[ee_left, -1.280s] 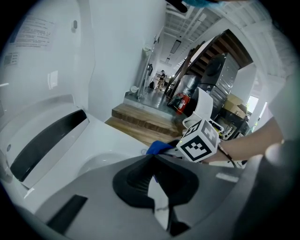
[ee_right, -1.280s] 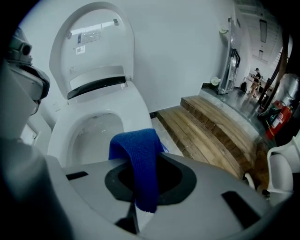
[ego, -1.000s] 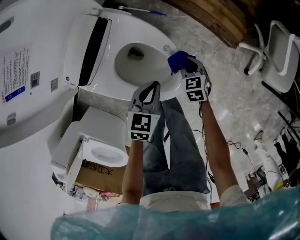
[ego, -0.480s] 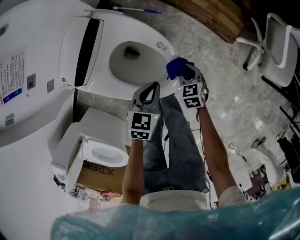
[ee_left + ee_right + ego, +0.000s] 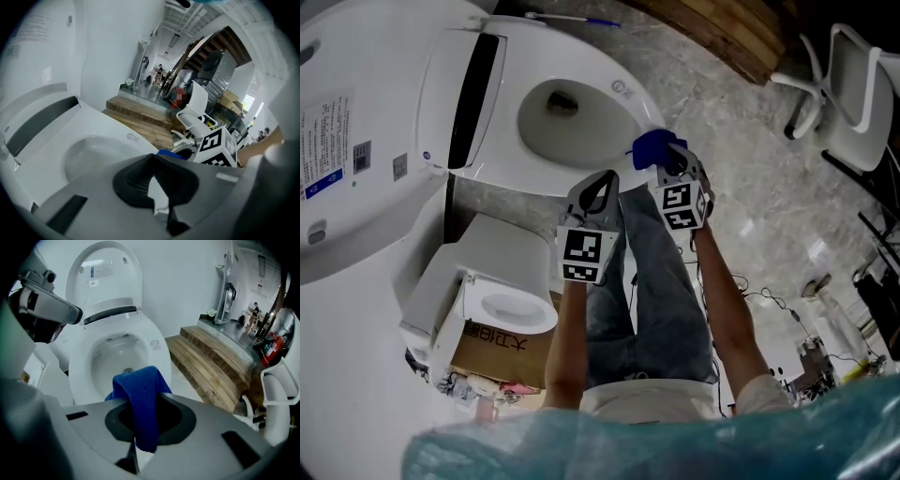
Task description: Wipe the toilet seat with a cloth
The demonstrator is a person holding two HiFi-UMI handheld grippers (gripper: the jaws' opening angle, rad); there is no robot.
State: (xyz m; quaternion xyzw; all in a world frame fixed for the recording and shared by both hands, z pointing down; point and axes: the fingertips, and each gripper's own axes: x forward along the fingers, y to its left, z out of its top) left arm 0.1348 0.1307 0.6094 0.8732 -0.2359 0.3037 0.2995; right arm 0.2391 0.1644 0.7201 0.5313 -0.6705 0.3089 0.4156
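Found the right gripper clamped on a fold of the blue cloth, loose end draped back over the shut jaws. Placed the cloth, in the head view, at about 4 o'clock from the bowl, right at the outer edge of the seat; could not tell contact with the seat from a near miss. Saw the left gripper at about 5 o'clock from the bowl, just beside the right one, jaws pressed together at the tips on nothing. Noted the lid raised at 9 o'clock and a chair well apart at 3 o'clock.

Judged the wipe barely begun, with nearly all of the seat to cover. Reckoned on several ways to go wrong from here. Held only a narrow fold: easy to lose from the pinch to drag against the seat. Left a hanging tail, liable to trail into the bowl on a sweep toward 10 o'clock and come out wet. Carried only a small hump of cloth ahead of the jaw tips, so risked hard plastic rather than fabric on the seat at too steep an angle. Had the idle left gripper close enough to knock against the right on a wide sweep toward 6 o'clock. Stood to miss the far rim near the lid through short reach.
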